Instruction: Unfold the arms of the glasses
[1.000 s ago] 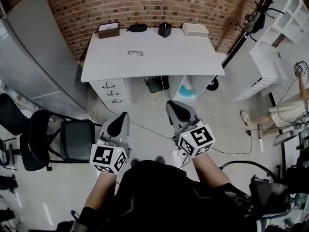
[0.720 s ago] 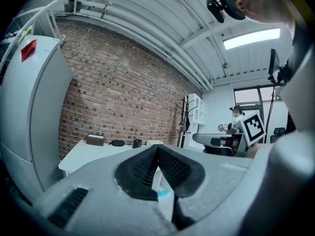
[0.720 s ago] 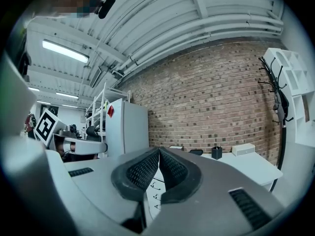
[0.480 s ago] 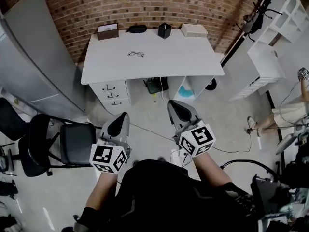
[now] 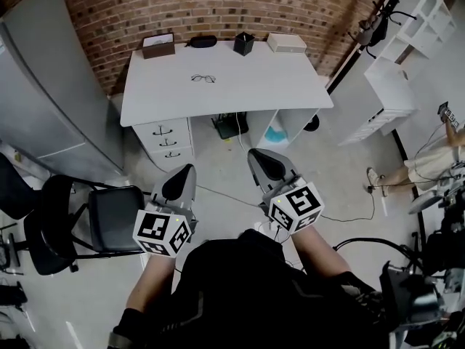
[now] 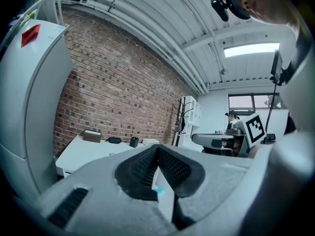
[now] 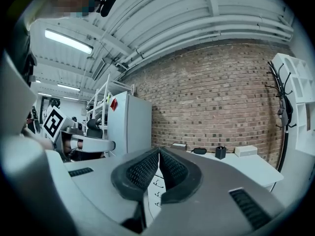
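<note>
One pair of thin dark-framed glasses (image 5: pixel 204 78) lay at the upper middle of the frame on the white rectangular desk (image 5: pixel 261 86), well apart from the left gripper (image 5: pixel 179 183) and right gripper (image 5: pixel 266 167), both clamped fully together on nothing. Arriving with jaws unopened could shove the light frame across the smooth top. Against a second earlier, glasses and jaws looked unchanged.

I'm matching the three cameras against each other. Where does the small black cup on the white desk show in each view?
Head view: the black cup stands top centre, at the back edge of the desk.
Left gripper view: the cup is left of centre, below mid-height, on the desk.
Right gripper view: the cup is right of centre, below mid-height.
Shared landmark: the white box just right of the cup in all three views.
</note>
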The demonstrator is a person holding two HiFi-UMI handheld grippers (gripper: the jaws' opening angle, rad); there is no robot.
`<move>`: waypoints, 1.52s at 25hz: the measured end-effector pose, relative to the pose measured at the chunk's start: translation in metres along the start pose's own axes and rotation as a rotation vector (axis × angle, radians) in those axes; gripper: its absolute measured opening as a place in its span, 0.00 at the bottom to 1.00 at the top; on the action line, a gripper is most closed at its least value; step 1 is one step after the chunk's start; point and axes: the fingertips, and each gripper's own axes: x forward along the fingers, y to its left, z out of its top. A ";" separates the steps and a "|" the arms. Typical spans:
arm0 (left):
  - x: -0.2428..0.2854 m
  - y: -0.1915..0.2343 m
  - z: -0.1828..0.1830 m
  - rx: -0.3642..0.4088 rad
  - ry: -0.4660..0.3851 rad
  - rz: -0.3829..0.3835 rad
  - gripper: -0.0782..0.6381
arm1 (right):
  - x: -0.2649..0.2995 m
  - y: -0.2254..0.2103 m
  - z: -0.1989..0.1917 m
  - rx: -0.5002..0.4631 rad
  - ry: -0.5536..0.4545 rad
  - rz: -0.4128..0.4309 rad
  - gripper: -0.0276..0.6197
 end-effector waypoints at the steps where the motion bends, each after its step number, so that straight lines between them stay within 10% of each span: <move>1: -0.003 0.002 -0.001 -0.005 -0.003 -0.006 0.12 | 0.002 0.004 -0.002 -0.004 0.005 0.005 0.06; 18: 0.004 0.030 -0.005 -0.053 -0.026 0.015 0.12 | 0.044 -0.005 -0.015 0.024 0.006 -0.003 0.06; 38: 0.177 0.109 0.006 -0.043 0.057 0.158 0.12 | 0.175 -0.160 -0.025 0.068 0.044 0.080 0.06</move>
